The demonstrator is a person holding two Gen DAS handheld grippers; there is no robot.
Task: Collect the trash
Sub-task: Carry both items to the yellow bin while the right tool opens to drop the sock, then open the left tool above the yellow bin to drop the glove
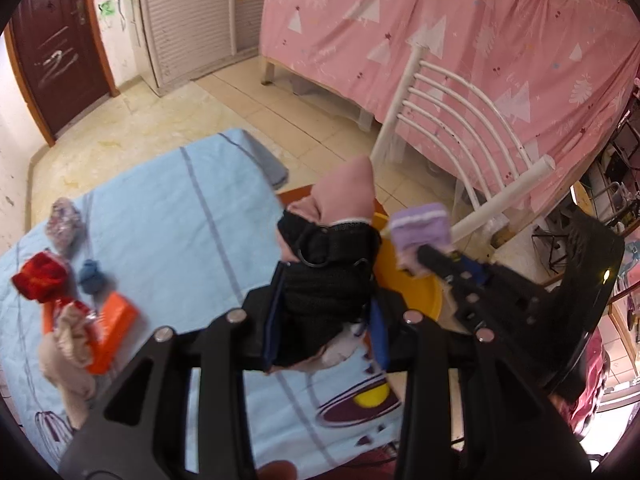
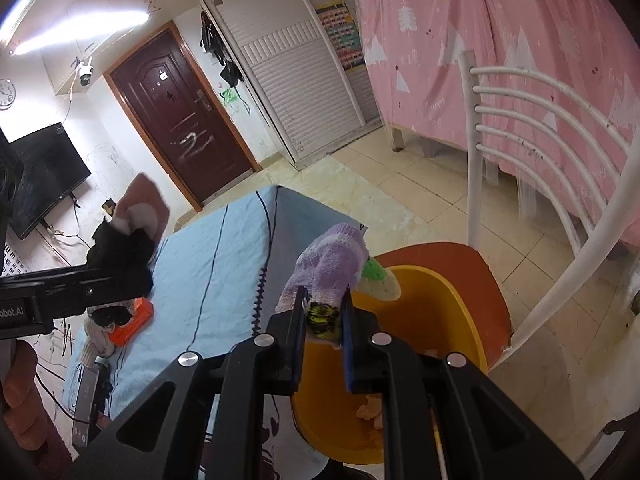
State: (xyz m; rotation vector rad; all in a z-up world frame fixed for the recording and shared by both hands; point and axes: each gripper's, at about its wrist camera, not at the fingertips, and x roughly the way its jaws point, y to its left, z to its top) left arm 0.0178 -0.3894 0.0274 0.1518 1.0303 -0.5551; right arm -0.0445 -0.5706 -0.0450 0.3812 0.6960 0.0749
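Observation:
My left gripper (image 1: 326, 304) is shut on a black and pink bundle of cloth (image 1: 332, 240), held over the table's right edge. It also shows at the left of the right wrist view (image 2: 120, 248). My right gripper (image 2: 324, 320) is shut on a purple sock (image 2: 332, 264) with a green and yellow-black part, held above the yellow bin (image 2: 452, 312). The sock shows in the left wrist view (image 1: 420, 232) over the bin (image 1: 416, 296). Some scraps (image 2: 370, 410) lie inside the bin.
The bin stands on an orange chair seat (image 2: 472, 264) with a white barred back (image 2: 560, 128). On the blue tablecloth (image 1: 160, 220) lie a red bundle (image 1: 38, 280), a blue ball (image 1: 92, 274), an orange box (image 1: 114, 332), a beige sock (image 1: 68, 356) and a grey-purple bundle (image 1: 64, 222).

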